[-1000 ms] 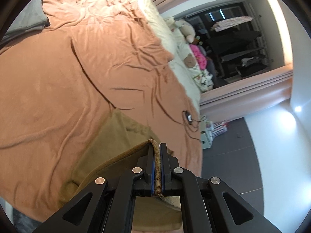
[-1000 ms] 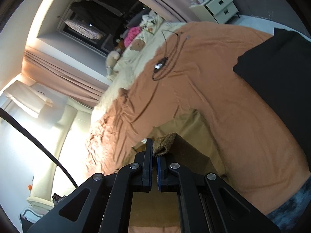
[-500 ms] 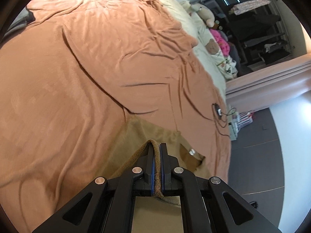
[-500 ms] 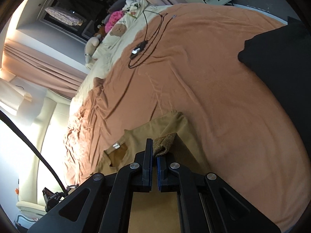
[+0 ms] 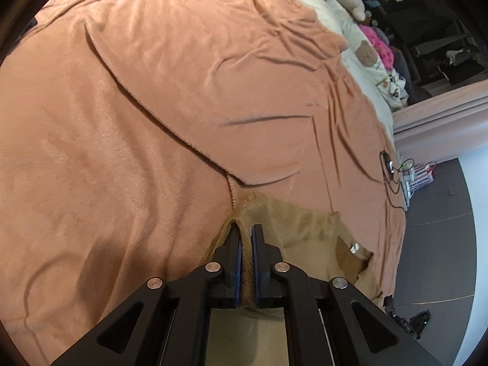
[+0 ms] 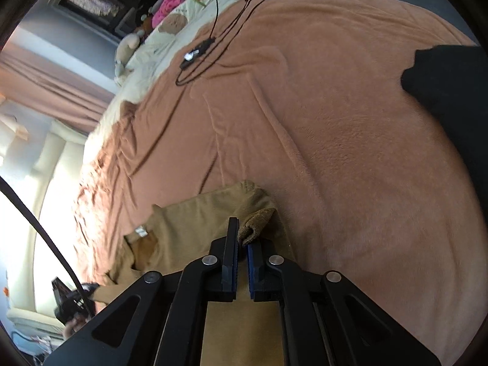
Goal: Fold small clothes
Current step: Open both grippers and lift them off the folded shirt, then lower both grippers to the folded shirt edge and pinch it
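Observation:
A small tan knit garment [image 5: 308, 238] lies on the orange blanket [image 5: 152, 122], its neck label [image 5: 353, 246] showing. My left gripper [image 5: 246, 235] is shut on a ribbed edge of the garment. In the right wrist view the same garment [image 6: 195, 222] lies spread under my right gripper [image 6: 241, 238], which is shut on another ribbed corner [image 6: 257, 222] with a narrow gap showing between the pads. Both grippers hold the cloth low over the blanket.
A black cable with a small device [image 6: 198, 52] lies on the blanket [image 6: 335, 140] farther back. A black garment [image 6: 451, 73] sits at the right edge. Plush toys and a cream pillow area [image 5: 363, 48] lie beyond. The dark floor [image 5: 439, 244] is to the right.
Both grippers have moved forward and down over the bed, carrying the garment's edge. More of the garment, with its neck label, now lies flat on the blanket.

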Demonstrator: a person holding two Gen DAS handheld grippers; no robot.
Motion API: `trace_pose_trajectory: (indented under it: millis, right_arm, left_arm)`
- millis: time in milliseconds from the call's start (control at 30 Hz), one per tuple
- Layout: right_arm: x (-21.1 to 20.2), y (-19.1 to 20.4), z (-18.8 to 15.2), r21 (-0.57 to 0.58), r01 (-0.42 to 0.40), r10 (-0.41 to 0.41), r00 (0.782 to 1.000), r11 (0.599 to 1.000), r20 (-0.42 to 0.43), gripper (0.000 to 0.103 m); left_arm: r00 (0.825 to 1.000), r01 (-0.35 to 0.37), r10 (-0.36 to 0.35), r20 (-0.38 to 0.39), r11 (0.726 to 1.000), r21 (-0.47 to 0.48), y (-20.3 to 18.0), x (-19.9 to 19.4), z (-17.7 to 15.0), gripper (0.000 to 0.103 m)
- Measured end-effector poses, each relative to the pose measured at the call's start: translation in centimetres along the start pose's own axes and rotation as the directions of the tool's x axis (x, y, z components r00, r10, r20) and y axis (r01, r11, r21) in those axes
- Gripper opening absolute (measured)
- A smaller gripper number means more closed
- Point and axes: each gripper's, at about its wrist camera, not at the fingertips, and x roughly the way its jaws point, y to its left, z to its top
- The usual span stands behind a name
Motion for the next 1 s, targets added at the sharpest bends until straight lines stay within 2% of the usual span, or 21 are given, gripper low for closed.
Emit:
trace_pose_trajectory:
  millis: [33, 67, 100, 133, 200, 233, 333, 400, 433, 533, 733, 900, 1000]
  right_arm:
    - [-0.1, 0.2, 0.0, -0.01, 0.011, -0.011, 1.0, 1.0, 0.005, 0.027]
    - [-0.5, 0.5, 0.1, -0.02, 0.021, -0.02, 1.0, 1.0, 0.017, 0.059]
    - [-1.0, 0.8, 0.1, -0.033, 0.021, -0.02, 0.999, 0.999, 0.038, 0.081]
    - [-1.6, 1.1, 0.1, -0.05, 0.022, -0.019, 0.998, 0.998, 0.057, 0.082]
    - [-2.4, 1.9, -0.1, -0.094, 0.032, -0.027, 0.998, 0.995, 0.061, 0.082]
    - [-2.5, 2.0, -0.3, -0.112, 0.037, -0.03, 0.998, 0.993, 0.059, 0.082]
    - [-2.9, 3.1, -1.5, -0.204, 0.084, -0.076, 0.996, 0.975, 0.043, 0.082]
    - [-3.1, 4.2, -2.4, -0.273, 0.125, -0.119, 0.992, 0.954, 0.038, 0.082]
    - [-3.2, 4.5, -2.9, -0.306, 0.145, -0.141, 0.989, 0.941, 0.035, 0.082]
    - [-3.2, 5.8, -3.6, -0.375, 0.184, -0.19, 0.982, 0.909, 0.019, 0.082]
    - [-2.6, 7.0, -4.7, -0.449, 0.237, -0.265, 0.964, 0.862, 0.0, 0.082]
    - [0.0, 6.8, -4.5, -0.501, 0.291, -0.347, 0.938, 0.815, -0.02, 0.082]
    - [1.2, 6.8, -4.6, -0.526, 0.311, -0.379, 0.925, 0.791, -0.023, 0.082]
  left_arm:
    - [1.0, -0.006, 0.006, -0.004, 1.0, 0.011, -0.1, 0.1, 0.0, 0.01]
    - [1.0, -0.012, 0.013, -0.003, 1.0, 0.024, -0.4, 0.0, 0.0, 0.012]
    - [1.0, -0.025, 0.024, 0.007, 0.999, 0.048, -0.7, -0.3, 0.0, 0.025]
    - [0.999, -0.035, 0.034, 0.017, 0.997, 0.065, -1.0, -0.5, 0.0, 0.048]
    - [0.998, -0.055, 0.05, 0.049, 0.992, 0.11, -1.5, -1.5, 0.0, 0.072]
    - [0.996, -0.061, 0.052, 0.066, 0.987, 0.145, -1.9, -2.1, -0.1, 0.073]
    - [0.995, -0.094, 0.084, 0.049, 0.965, 0.245, -2.8, -2.6, -0.5, 0.073]
    - [0.992, -0.128, 0.123, 0.036, 0.936, 0.329, -3.4, -2.8, -1.1, 0.073]
    - [0.988, -0.153, 0.153, 0.03, 0.91, 0.385, -3.8, -2.8, -1.7, 0.073]
    - [0.978, -0.192, 0.208, 0.021, 0.856, 0.48, -4.4, -2.6, -3.0, 0.074]
    - [0.956, -0.244, 0.292, 0.018, 0.762, 0.599, -4.7, -1.4, -5.1, 0.074]
    - [0.923, -0.302, 0.384, 0.018, 0.696, 0.651, -4.1, 0.5, -5.6, 0.074]
    - [0.891, -0.351, 0.454, 0.021, 0.657, 0.668, -3.5, 2.2, -5.0, 0.074]
